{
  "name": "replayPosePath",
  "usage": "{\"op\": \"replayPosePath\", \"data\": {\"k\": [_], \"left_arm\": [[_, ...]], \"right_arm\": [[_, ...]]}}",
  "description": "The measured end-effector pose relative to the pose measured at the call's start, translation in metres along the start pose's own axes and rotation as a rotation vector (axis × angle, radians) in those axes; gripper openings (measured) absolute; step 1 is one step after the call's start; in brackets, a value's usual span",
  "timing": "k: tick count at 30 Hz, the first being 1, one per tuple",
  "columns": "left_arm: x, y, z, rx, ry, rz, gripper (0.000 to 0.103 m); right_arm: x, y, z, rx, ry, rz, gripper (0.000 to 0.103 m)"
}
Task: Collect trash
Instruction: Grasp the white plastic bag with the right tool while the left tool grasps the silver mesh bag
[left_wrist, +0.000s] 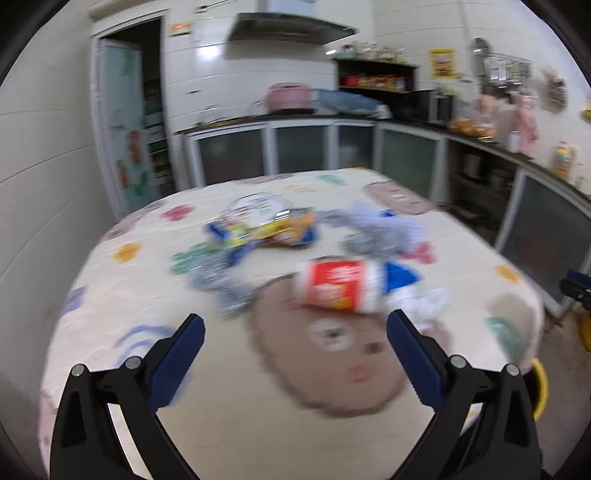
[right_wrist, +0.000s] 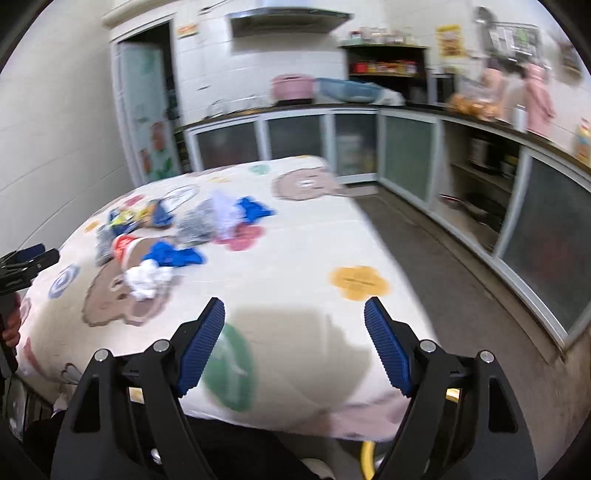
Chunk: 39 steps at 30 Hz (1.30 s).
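Both hand-held grippers — left (left_wrist: 295, 328), right (right_wrist: 294, 314) — gape empty; red wrapper (left_wrist: 334, 286) print blurred.

Two blue wrappers (right_wrist: 173, 255) — one tissue (right_wrist: 147, 280)

cream tablecloth (right_wrist: 295, 240) with brown bears, flowers; red-white wrapper (left_wrist: 334, 286); blue scrap (right_wrist: 173, 255); white tissue (right_wrist: 147, 280); blue fingers (right_wrist: 203, 345).

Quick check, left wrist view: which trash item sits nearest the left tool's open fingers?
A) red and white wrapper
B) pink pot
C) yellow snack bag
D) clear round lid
A: the red and white wrapper lies just ahead of the left tool, whose fingers are spread with nothing between them; the yellow snack bag sits farther back on the table.
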<state>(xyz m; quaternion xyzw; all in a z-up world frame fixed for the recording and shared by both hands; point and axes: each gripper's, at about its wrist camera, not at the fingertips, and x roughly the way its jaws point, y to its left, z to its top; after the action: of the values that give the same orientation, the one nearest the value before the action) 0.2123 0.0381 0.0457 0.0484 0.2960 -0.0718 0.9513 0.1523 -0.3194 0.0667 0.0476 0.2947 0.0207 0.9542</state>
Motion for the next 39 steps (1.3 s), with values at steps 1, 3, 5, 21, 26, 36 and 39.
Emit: {"op": "replayPosePath", "data": {"k": [1, 3, 5, 21, 26, 36, 39], "left_arm": [[0.001, 0.006, -0.004, -0.007, 0.005, 0.019, 0.095], [0.006, 0.024, -0.009, -0.024, 0.021, 0.043, 0.095], [0.009, 0.035, -0.013, -0.042, 0.035, 0.047, 0.095], [0.111, 0.075, 0.018, -0.166, 0.17, 0.02, 0.095], [0.135, 0.074, 0.024, -0.19, 0.202, 0.026, 0.095], [0.171, 0.078, 0.025, -0.26, 0.266, 0.008, 0.095], [0.175, 0.078, 0.025, -0.258, 0.266, 0.004, 0.095]], "right_arm": [[0.01, 0.012, 0.004, -0.018, 0.012, 0.018, 0.074], [0.027, 0.034, 0.012, -0.046, 0.04, 0.054, 0.074], [0.044, 0.058, 0.018, -0.082, 0.066, 0.094, 0.074], [0.107, 0.142, 0.019, -0.227, 0.16, 0.204, 0.074], [0.115, 0.144, 0.017, -0.24, 0.181, 0.215, 0.074], [0.136, 0.154, 0.019, -0.253, 0.217, 0.247, 0.073], [0.145, 0.154, 0.02, -0.236, 0.236, 0.256, 0.072]]}}
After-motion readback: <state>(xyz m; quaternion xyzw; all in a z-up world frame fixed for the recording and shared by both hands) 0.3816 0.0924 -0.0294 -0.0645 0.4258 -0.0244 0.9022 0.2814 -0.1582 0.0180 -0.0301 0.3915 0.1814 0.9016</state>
